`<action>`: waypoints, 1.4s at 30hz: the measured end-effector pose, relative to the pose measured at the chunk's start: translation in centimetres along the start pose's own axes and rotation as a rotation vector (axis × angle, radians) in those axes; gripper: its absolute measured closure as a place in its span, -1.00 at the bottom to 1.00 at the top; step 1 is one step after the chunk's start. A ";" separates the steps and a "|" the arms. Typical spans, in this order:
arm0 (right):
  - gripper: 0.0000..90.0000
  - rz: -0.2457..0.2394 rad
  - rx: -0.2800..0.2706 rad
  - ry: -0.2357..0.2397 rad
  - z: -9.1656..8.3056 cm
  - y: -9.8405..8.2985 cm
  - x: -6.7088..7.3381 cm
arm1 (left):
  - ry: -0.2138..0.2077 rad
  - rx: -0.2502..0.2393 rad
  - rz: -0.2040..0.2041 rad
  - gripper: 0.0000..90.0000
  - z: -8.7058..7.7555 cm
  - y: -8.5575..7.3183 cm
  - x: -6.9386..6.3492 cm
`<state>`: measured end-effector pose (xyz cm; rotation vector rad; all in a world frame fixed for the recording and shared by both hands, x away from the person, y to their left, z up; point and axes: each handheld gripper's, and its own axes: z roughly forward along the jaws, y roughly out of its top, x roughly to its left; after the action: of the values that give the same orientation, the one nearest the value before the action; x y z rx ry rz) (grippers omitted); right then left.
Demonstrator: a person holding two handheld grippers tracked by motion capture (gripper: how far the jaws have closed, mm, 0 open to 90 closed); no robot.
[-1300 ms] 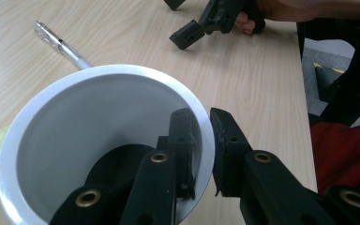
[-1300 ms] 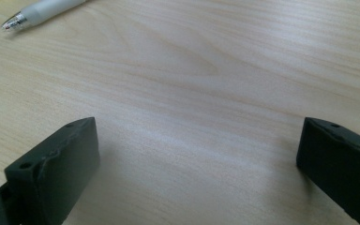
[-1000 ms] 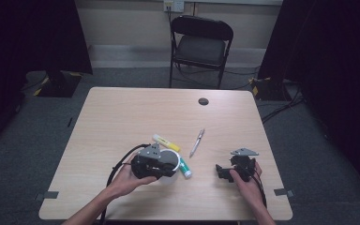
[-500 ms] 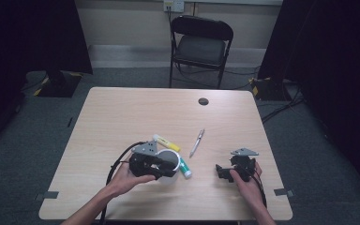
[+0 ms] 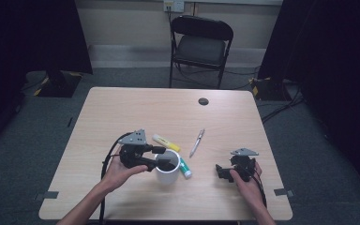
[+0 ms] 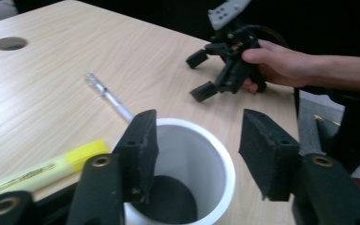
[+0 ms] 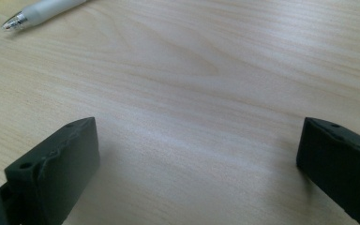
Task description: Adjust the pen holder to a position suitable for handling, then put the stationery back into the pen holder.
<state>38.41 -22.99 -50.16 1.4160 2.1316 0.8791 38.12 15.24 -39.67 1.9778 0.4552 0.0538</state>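
White mug (image 5: 168, 168) stands upright on my pale wood bench (image 5: 122, 112), near its front edge, with a yellow highlighter (image 5: 166, 142) just behind it and a green-and-white tube (image 5: 184, 168) against its right side. A silver pen (image 5: 197, 142) lies a little farther right, and a round cable hole (image 5: 203, 101) sits near the far edge. Beyond the bench I see grey carpet, a black folding chair (image 5: 200, 47) and dark curtains on both sides.

Compared with a second ago, my left gripper (image 5: 165, 157) has pulled back to the left and lifted slightly, and its jaws have just been opening; the mug, which it covered then, now shows its full rim. My right gripper (image 5: 222, 171) has not shifted.

In the left gripper view one jaw hangs inside the mug (image 6: 183, 173) against the rim and the other is outside, clear of the wall, so the left gripper is spread and grips nothing. My right gripper is spread wide over bare wood, well right of the mug
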 end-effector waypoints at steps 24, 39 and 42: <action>-0.58 -0.023 0.001 0.075 -0.8 0.5 1.1 | 0.279 0.159 -0.177 -0.57 -4.6 -8.5 6.2; -0.09 -0.134 -0.094 0.279 -2.0 4.2 5.4 | 0.357 0.251 -0.089 -0.62 -2.6 -11.4 7.8; 0.03 -0.198 -0.082 0.337 -1.2 5.1 7.3 | 0.383 0.235 -0.072 -0.66 -2.3 -11.7 7.4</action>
<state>38.14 -15.14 -45.73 1.0519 2.3975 1.1772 41.06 24.08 -50.20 2.1850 0.8109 0.3526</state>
